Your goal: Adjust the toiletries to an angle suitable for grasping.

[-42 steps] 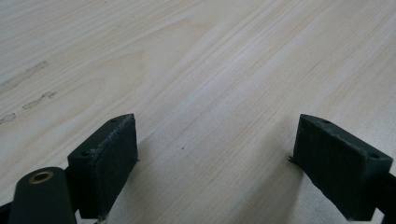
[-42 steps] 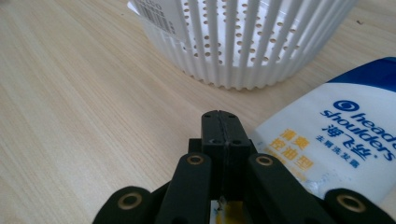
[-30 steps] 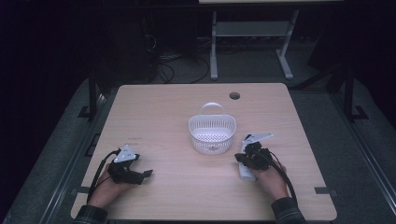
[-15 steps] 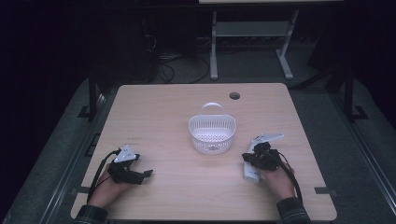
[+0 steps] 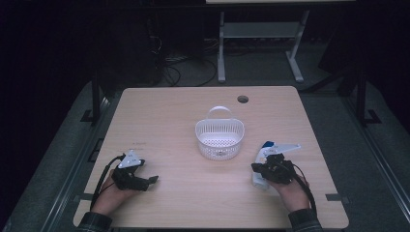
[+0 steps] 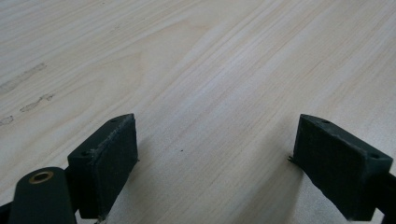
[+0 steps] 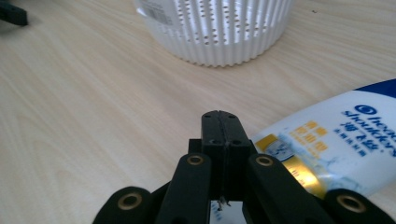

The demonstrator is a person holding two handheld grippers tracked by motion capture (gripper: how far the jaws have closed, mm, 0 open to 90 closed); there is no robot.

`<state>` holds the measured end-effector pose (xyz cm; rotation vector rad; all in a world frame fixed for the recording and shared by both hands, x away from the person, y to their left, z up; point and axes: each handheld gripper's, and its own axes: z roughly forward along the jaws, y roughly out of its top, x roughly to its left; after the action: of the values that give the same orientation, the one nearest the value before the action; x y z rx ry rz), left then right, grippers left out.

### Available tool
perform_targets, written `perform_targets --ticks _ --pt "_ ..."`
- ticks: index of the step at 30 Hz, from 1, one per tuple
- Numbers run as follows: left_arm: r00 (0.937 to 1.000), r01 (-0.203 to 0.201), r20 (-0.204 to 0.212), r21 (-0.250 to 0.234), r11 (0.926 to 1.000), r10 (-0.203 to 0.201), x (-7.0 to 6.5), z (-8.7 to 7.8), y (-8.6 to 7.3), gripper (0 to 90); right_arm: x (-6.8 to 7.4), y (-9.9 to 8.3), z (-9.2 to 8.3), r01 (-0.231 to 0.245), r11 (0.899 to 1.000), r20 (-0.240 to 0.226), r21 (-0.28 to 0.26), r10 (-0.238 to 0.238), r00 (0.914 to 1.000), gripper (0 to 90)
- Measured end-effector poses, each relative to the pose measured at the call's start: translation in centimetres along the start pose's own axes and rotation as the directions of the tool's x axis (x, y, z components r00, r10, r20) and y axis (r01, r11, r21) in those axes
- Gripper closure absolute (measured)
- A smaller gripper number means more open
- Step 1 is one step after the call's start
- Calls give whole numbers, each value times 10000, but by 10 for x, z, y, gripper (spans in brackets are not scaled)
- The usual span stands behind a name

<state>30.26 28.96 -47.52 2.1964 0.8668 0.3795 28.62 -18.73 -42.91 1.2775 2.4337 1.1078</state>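
Note:
A white perforated basket [image 5: 220,138] with a handle stands at the table's middle; its ribbed wall [image 7: 219,32] is ahead in the right gripper view. A white shampoo bottle [image 5: 259,181] with a blue cap lies flat at the near right. Its label [image 7: 336,140] shows just right of my right gripper [image 7: 219,119]. That right gripper [image 5: 255,168] hovers over the bottle, jaws pressed together with nothing between them. My left gripper [image 5: 151,181] rests at the near left, and its pads [image 6: 109,158] stand wide apart over bare wood.
The wooden table [image 5: 159,116] has a round cable hole [image 5: 242,99] at the back right. Its near edge lies just behind both hands. The left gripper's tip [image 7: 11,14] shows far off in the right gripper view. A dark floor and a desk frame [image 5: 261,48] lie beyond.
My right gripper has drawn back from the basket, moving right and toward the near edge beside the bottle. The left gripper has stayed put.

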Motion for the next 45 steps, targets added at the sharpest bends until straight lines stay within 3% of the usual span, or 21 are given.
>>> perform_targets --ticks 9,21,45 --pt "10000 9 5 20 10000 -9 0 0 0 131 16 -13 -3 115 9998 -167 139 -113 9998 897" --pt "10000 -12 24 38 10000 12 0 0 1 131 20 -12 18 313 9968 -85 735 -308 9995 897" --pt "10000 -27 23 51 10000 27 0 0 1 131 6 -31 -2 -313 9956 218 880 294 9993 897"
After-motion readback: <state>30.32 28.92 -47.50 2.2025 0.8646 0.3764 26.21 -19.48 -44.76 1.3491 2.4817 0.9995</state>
